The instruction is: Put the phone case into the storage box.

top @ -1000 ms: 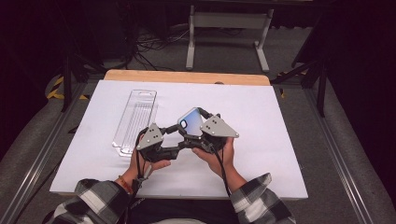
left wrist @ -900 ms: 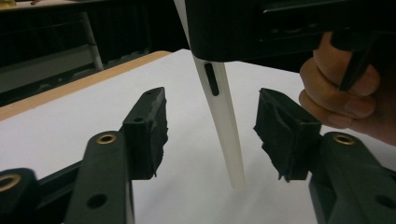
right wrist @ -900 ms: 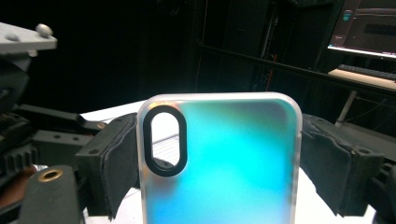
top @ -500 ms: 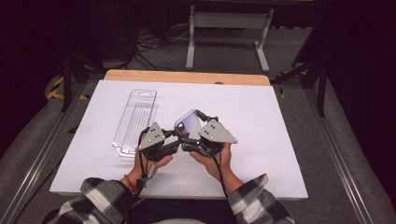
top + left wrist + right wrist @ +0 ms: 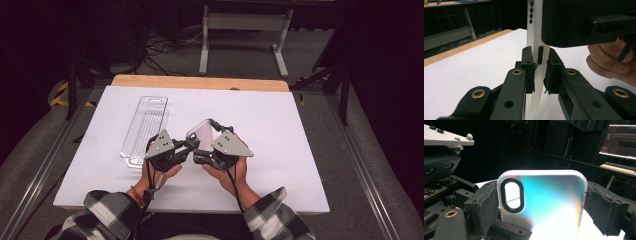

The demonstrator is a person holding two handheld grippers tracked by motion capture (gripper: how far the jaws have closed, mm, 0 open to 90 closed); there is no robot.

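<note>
A phone case [image 5: 544,202] of smooth, frosted translucent plastic with an iridescent sheen was seen between the pads [image 5: 487,207] of the right gripper [image 5: 207,145], which looked like matt, rough black foam. Its camera cut-out was ringed in glossy black. The left gripper [image 5: 537,75] was made of matt black plastic with brass-coloured rivets. Beyond the left gripper, a clear, glossy plastic package [image 5: 145,127] was laid on the matt white table top [image 5: 280,120], edged in bare wood at its far side.

Both forearms enter from below, the left gripper [image 5: 176,150] and right gripper [image 5: 212,147] close together and angled inward, the left jaws having just closed, the right jaws clamped narrow.
</note>
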